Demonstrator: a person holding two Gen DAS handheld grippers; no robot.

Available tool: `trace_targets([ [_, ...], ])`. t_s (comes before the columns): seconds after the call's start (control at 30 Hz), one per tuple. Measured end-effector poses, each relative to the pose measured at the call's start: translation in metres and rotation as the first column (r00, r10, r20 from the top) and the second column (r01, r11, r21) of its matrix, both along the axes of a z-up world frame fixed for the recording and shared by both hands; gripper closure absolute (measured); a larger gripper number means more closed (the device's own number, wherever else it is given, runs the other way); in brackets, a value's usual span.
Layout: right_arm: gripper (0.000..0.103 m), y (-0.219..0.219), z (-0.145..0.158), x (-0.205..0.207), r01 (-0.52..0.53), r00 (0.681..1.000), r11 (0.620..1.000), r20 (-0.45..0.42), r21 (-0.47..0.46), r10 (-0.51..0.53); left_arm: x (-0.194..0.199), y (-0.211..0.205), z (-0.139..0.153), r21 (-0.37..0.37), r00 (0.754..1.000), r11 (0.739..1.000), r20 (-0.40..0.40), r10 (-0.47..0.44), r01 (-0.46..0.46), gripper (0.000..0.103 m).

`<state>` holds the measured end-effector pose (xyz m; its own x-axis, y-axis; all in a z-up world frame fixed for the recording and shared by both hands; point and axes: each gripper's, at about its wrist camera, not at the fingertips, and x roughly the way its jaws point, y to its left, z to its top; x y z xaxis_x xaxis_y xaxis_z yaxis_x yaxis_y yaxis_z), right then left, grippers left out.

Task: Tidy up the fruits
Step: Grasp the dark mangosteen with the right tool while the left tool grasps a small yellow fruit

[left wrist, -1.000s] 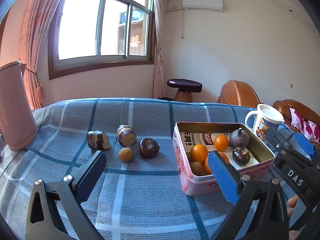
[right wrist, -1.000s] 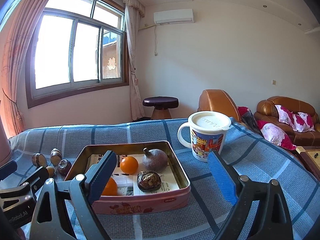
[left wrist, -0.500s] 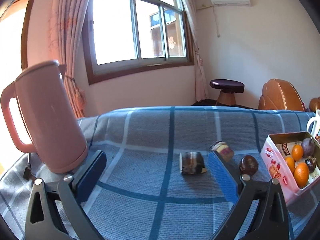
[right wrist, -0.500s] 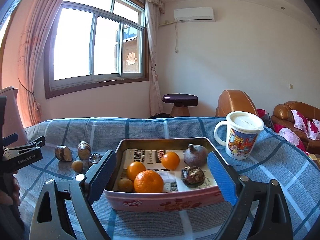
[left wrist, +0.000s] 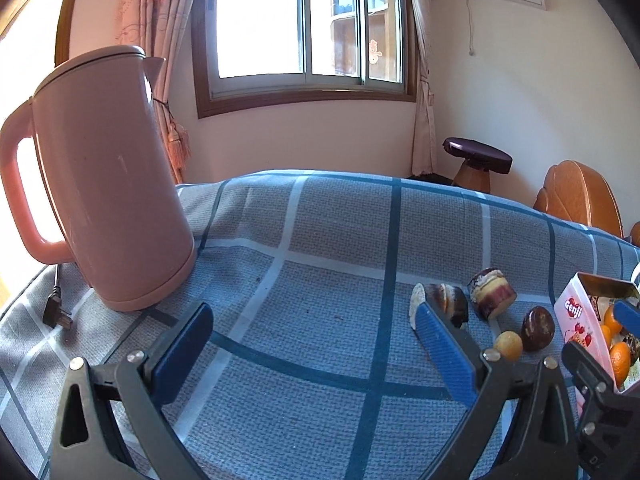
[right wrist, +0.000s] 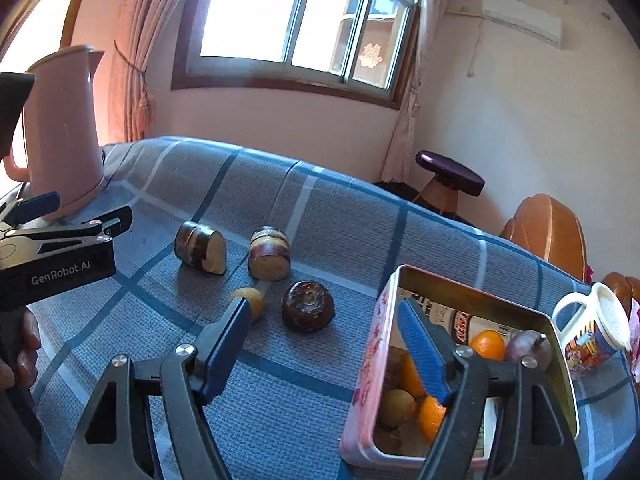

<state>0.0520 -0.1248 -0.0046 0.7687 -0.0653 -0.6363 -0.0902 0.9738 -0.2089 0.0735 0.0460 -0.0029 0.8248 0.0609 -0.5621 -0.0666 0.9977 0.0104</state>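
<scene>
On the blue plaid cloth (right wrist: 344, 216) that covered the table, four loose pieces lay in a small cluster — two cut sugarcane sections, a small yellow fruit and a dark brown round fruit. The left cane section (right wrist: 199, 249) lay on its side with its pale cut face turned toward the right wrist camera; the second cane section (right wrist: 269, 254) stood just beside it, and the two did not touch. The small yellow fruit (right wrist: 251, 300) sat in front of the second section, and the dark brown fruit (right wrist: 307, 306) rested near it on the tin's side. The pink tin (right wrist: 370, 360) stood toward the right edge of the table and held several oranges (right wrist: 487, 345), a purple round fruit (right wrist: 528, 350) and a yellowish one (right wrist: 396, 406). A white lidded mug (right wrist: 596, 334) stood just beside the tin's far right corner. A pink kettle (left wrist: 102, 176) occupied the far left corner, its black plug (left wrist: 56, 314) lying on the cloth near the left edge.

The right gripper (right wrist: 320, 328) hung above the cloth with its blue-padded fingers spread wide and nothing between them — the left pad near the yellow fruit, the right pad over the tin's near wall. The left gripper (left wrist: 312, 336) was likewise spread and empty, over bare cloth between the kettle and the cane sections.
</scene>
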Motion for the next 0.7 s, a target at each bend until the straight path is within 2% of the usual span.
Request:
trace_targets([
  [0.07, 0.043, -0.001, -0.006, 0.017, -0.012, 0.997, 1.0, -0.081, 0.006, 0.012, 0.001, 0.0, -0.001, 0.0, 1.0, 1.0, -0.01, -0.008, 0.008, 0.0],
  [0.17, 0.043, 0.002, -0.014, 0.035, -0.044, 0.987, 0.998, -0.156, -0.036, 0.037, 0.002, 0.001, 0.0, -0.019, 0.999, 0.999, -0.023, -0.033, 0.032, 0.0],
  [0.27, 0.043, 0.008, -0.023, 0.049, -0.067, 0.974, 0.994, -0.22, -0.081, 0.047, 0.001, 0.001, 0.002, -0.009, 0.999, 0.999, -0.019, -0.036, 0.036, 0.0],
  [0.37, 0.057, 0.009, -0.032, 0.062, -0.074, 0.96, 0.992, -0.278, -0.106, 0.042, 0.001, 0.001, 0.003, -0.005, 0.999, 0.999, -0.025, -0.037, 0.037, 0.0],
  [0.57, 0.062, 0.001, -0.029, 0.066, -0.067, 0.953, 0.997, -0.298, -0.047, 0.05, 0.003, -0.001, 0.002, -0.004, 0.997, 0.998, -0.042, -0.07, 0.07, 0.0],
  [0.63, 0.062, -0.004, -0.019, 0.054, -0.057, 0.965, 0.998, -0.257, 0.003, 0.056, 0.003, -0.002, 0.002, -0.007, 0.995, 0.996, -0.045, -0.084, 0.084, 0.0],
  [0.7, 0.062, -0.013, -0.002, 0.036, -0.029, 0.984, 0.997, -0.174, 0.074, 0.042, 0.002, -0.004, 0.003, -0.022, 0.993, 0.994, -0.044, -0.109, 0.108, 0.0],
])
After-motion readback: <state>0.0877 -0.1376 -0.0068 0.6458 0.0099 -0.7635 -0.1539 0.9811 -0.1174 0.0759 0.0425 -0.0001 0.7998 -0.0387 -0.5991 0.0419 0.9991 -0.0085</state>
